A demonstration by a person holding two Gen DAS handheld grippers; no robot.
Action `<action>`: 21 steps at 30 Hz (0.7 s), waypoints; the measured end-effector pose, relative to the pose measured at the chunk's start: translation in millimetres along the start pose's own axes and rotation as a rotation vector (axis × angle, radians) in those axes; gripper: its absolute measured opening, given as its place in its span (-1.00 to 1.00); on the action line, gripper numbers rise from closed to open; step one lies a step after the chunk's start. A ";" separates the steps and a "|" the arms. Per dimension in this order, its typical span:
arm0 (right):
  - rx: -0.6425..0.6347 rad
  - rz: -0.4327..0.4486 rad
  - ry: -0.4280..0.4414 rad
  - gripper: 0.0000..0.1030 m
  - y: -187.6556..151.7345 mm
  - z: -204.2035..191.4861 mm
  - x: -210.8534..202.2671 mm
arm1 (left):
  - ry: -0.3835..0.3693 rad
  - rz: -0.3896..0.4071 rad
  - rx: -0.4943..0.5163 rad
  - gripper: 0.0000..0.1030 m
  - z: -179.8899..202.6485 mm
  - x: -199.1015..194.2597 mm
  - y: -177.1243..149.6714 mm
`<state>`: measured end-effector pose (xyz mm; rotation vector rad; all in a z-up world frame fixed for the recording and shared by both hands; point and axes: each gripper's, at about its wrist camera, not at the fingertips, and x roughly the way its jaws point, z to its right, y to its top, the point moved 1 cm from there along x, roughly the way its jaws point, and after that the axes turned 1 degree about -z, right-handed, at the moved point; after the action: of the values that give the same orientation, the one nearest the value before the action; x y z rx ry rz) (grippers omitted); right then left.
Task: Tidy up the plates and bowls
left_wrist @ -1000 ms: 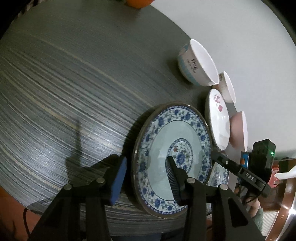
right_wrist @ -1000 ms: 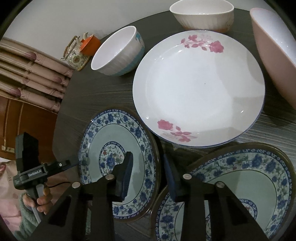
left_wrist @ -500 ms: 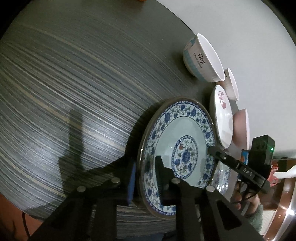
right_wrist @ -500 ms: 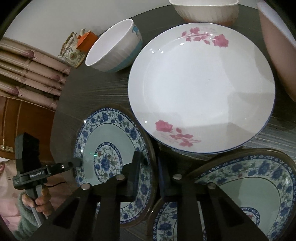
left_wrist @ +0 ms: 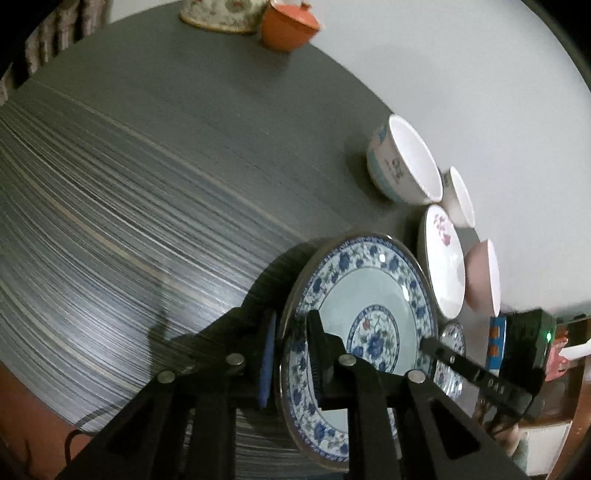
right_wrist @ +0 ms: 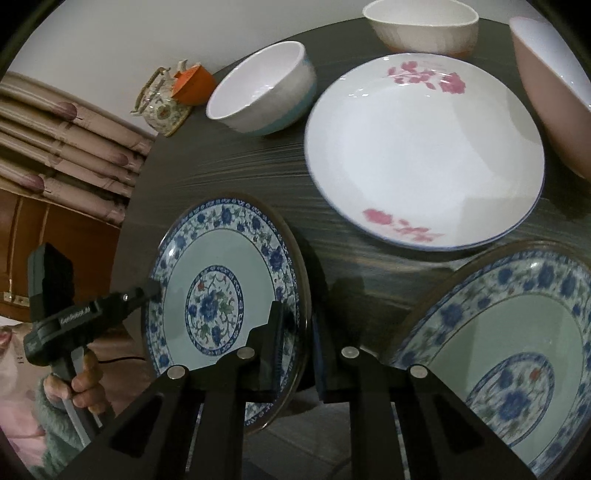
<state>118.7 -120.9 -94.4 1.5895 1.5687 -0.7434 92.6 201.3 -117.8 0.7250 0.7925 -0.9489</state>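
A blue-and-white floral plate is held by its rim from two opposite sides and looks raised off the dark round table. My left gripper is shut on its near rim, and its tip shows in the right wrist view. My right gripper is shut on the opposite rim. A second blue floral plate lies on the table beside it. Beyond lie a white plate with pink flowers, a pink bowl, a white-and-teal bowl and a cream bowl.
A flowered teapot and an orange cup stand at the table's far edge by a pale wall. A person's hand in a green sleeve holds the left gripper's handle. A broad bare stretch of table top lies left of the plate.
Both grippers went from open astride the blue plate's rim to shut on it. The plate has since risen from the table, and the teapot and orange cup have come into the left view.
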 end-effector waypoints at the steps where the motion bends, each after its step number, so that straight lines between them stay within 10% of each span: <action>1: 0.003 0.002 0.003 -0.72 -1.8 -2.8 -0.5 | 0.002 0.010 0.000 -0.70 -2.6 -3.7 1.1; 21: 0.023 0.024 0.023 -0.72 -26.0 -35.5 29.1 | 0.130 0.087 -0.008 -0.66 -29.2 -13.6 11.0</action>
<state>91.1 -76.7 -102.9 1.6357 1.5606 -0.7347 90.0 235.2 -119.5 0.8145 0.8711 -0.8262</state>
